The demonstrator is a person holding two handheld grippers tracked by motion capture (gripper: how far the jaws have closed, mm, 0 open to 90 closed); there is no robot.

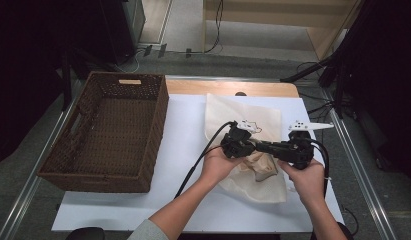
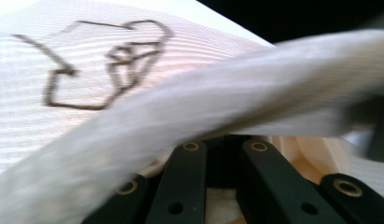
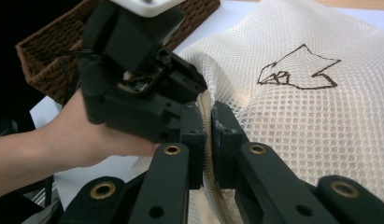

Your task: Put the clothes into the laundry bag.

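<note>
A cream mesh bag [image 1: 243, 112] with a dark outline drawing lies on the white table sheet [image 1: 183, 130]. Its near part is lifted and bunched between both hands. My right gripper [image 3: 209, 121] is shut on the bag's folded edge [image 3: 311, 107], pads pressed together over the seam. My left gripper [image 3: 192, 86] meets that edge from the opposite side. In the left gripper view its jaws [image 2: 224, 144] stand together under a band of the mesh [image 2: 87, 56], their tips hidden by cloth. From above, the left gripper [image 1: 255, 146] and right gripper [image 1: 270, 148] point at each other.
A brown wicker basket [image 1: 158, 125] stands at the table's left with nothing in it; its corner [image 3: 40, 60] lies behind the left hand. Cables trail from both grippers toward the near edge. A wooden strip [image 1: 218, 88] runs along the far edge.
</note>
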